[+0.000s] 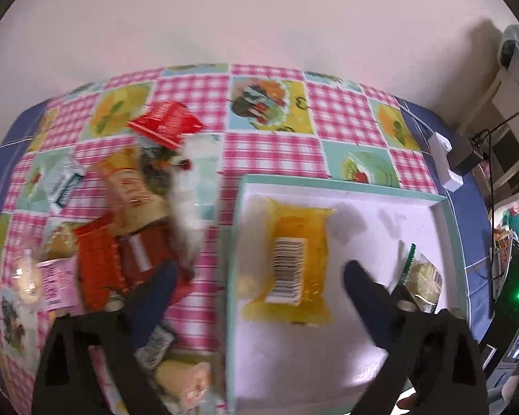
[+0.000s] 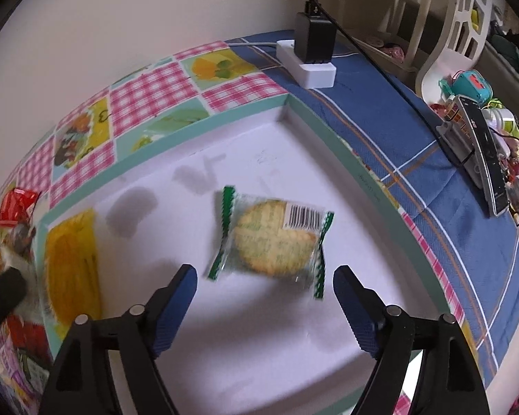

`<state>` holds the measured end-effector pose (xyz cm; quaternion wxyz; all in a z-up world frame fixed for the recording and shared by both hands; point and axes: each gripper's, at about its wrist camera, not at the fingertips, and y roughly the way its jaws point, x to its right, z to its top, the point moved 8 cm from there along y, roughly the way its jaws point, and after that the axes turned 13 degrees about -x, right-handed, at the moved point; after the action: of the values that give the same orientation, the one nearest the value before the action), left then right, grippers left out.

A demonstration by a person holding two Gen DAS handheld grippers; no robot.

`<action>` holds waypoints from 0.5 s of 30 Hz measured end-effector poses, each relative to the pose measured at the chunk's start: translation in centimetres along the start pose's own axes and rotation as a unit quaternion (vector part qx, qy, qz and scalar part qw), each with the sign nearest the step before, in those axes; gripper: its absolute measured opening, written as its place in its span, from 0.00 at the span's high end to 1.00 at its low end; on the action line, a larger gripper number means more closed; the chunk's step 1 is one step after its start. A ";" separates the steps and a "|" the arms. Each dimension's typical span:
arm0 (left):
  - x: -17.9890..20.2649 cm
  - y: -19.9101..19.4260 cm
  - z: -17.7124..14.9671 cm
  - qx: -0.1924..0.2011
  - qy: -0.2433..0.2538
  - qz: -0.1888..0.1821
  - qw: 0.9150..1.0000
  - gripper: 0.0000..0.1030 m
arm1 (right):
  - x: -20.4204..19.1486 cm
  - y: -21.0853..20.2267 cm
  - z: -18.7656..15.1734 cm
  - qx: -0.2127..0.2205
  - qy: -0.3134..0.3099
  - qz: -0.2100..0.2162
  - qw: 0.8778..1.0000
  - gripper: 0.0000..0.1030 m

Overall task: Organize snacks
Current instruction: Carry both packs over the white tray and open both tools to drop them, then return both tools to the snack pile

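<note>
A shallow white box with a teal rim (image 1: 346, 185) (image 2: 204, 121) lies on the table. In it lie a yellow snack packet (image 1: 296, 259) (image 2: 71, 259) and a green-edged cracker packet (image 2: 271, 238) (image 1: 422, 276). My left gripper (image 1: 259, 273) is open and empty above the box's left edge, over the yellow packet. My right gripper (image 2: 264, 276) is open and empty just above the cracker packet. A pile of loose snacks (image 1: 121, 228) lies left of the box, with a red packet (image 1: 166, 122) at its far end.
A checked tablecloth (image 1: 270, 145) covers the table against a white wall. A white power strip with a black adapter (image 2: 311, 52) sits past the box's far right corner, cables trailing. Remotes and clutter (image 2: 484, 145) lie at the right.
</note>
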<state>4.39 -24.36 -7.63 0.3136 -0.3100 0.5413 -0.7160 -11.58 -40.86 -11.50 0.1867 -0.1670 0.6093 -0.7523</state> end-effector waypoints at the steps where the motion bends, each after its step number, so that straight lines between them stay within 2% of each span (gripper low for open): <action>1: -0.5 -0.4 -0.1 0.004 -0.005 0.000 1.000 0.02 | -0.2 -0.1 -0.3 -0.001 -0.004 0.001 1.000 0.14; 4: -2.0 -1.3 -0.9 0.008 -0.018 -0.001 1.000 0.02 | -0.7 -0.5 -1.3 0.001 -0.014 0.006 1.000 0.02; 11: -6.4 -3.0 -2.8 0.027 -0.058 0.009 0.998 0.02 | -1.5 -1.9 -3.3 0.001 -0.023 0.026 0.999 0.00; 15: -9.6 -3.7 -3.9 0.041 -0.085 0.041 0.995 0.02 | -2.1 -3.0 -4.2 0.005 -0.021 0.049 0.999 0.00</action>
<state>6.80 -13.76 -5.95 0.4001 -0.3338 0.4954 -0.6950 -12.01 -35.68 -9.51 0.2370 -0.1516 0.6086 -0.7419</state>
